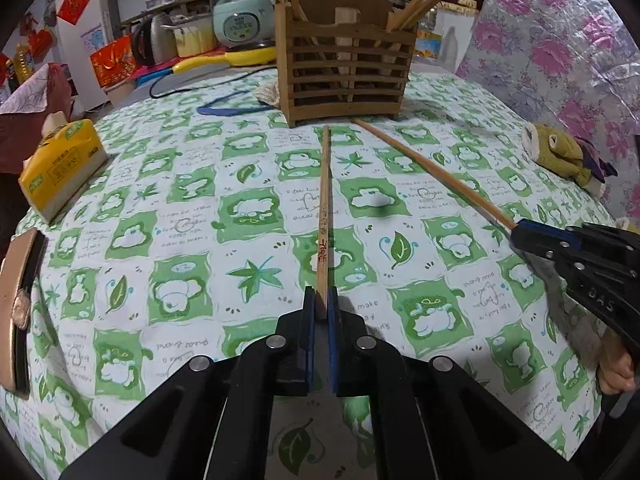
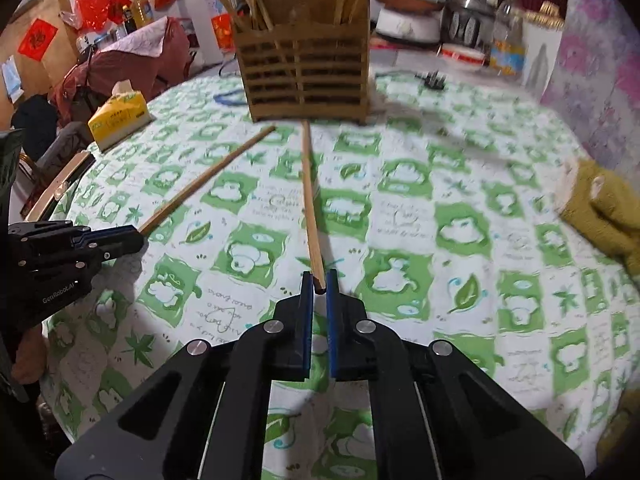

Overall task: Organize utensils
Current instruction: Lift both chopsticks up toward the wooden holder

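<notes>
Left hand-held gripper (image 1: 321, 300): clamped tight on the near end of a wooden chopstick (image 1: 325, 204), blue pads pressing both sides. Chopstick lying along the desk (image 1: 180, 240), far tip just short of the slatted wooden utensil holder (image 1: 346, 68). Red marking on the stick near the pads.

Right hand-held gripper (image 2: 319, 284): likewise closed, pinching the near end of a second chopstick (image 2: 309, 200), which also points toward the holder's base. From the left wrist view, visible at right edge (image 1: 520, 232), gripping that second stick by its end.

Two sticks apart at the grippers, converging near the holder. More chopsticks (image 1: 424, 0) upright inside the holder, leaning outward.

Green-and-white patterned cloth over the desk. Yellow tissue pack (image 1: 60, 168) at left, green plush toy (image 1: 560, 152) at right, rice cooker (image 1: 240, 20) behind.
</notes>
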A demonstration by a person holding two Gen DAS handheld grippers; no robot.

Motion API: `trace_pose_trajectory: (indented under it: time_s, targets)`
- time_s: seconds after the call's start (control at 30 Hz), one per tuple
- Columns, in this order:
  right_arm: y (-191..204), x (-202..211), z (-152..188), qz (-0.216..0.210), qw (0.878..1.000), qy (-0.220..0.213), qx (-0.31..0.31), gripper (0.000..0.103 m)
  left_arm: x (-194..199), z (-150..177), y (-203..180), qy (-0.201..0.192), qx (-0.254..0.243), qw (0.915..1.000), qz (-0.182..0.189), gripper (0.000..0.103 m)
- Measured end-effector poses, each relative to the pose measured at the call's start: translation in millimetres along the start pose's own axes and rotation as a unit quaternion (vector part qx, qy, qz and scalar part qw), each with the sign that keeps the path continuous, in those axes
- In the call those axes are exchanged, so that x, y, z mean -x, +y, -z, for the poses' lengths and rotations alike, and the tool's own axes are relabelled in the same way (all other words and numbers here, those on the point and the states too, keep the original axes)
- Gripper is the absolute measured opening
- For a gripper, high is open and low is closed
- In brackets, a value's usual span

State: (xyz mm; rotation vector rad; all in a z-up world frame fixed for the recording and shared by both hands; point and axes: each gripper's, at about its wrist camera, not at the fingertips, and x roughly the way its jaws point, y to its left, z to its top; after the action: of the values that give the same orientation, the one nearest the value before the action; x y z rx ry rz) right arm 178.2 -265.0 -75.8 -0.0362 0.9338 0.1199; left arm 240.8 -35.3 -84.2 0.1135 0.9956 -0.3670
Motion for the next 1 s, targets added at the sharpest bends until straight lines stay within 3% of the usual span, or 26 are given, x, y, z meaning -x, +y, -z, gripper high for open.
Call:
trace_pose_trajectory:
  time_s: [0.23, 0.5, 0.73, 1.0]
  targets:
    - [13.3, 49.1, 2.8, 0.014, 0.998, -0.059, 0.014, 0.007, 38.2, 7.4, -11.1, -0.034, 0.006, 0.9994, -0.011, 0.006]
    - [21.1, 144.8, 6.1, 0.005, 0.988, -0.154, 0.011, 0.007, 129.8, 9.7, -27.8, -0.110, 0.007, 0.9937, -0.020, 0.006]
    - [35.9, 215.4, 32.4, -0.009, 0.976, -0.216, 0.029, 0.007, 197.7, 37.2, -49.7, -0.159, 0.000, 0.9872, -0.012, 0.006]
    - [38.4, 231.7, 36.7, -0.010, 0.972, -0.233, 0.032, 0.007, 211.5, 38.5, -52.6, -0.166, -0.004, 0.9860, -0.011, 0.006]
